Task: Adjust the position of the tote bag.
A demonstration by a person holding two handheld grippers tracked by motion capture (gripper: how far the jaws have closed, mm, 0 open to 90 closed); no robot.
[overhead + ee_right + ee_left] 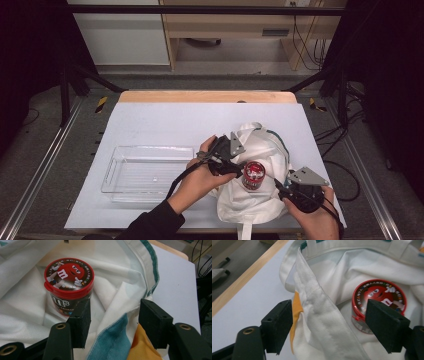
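A white cloth tote bag [260,142] with a teal rim and an orange patch lies at the table's right front. A red-lidded M&M's tub [253,175] stands upright in the bag's open mouth. My left gripper [234,167] is just left of the tub; in its own view the left gripper [329,307] stands open astride a fold of the bag's white rim [322,305], with the tub [384,293] at its right jaw. My right gripper [283,188] is right of the tub; the right gripper [115,306] is open over the teal-edged rim [112,337], the tub [68,277] left of it.
A clear plastic tray [120,150] lies left of the bag on the white tabletop [165,120]. The table's wooden far edge [207,96] runs behind. Black frame posts and cables stand on the floor at both sides.
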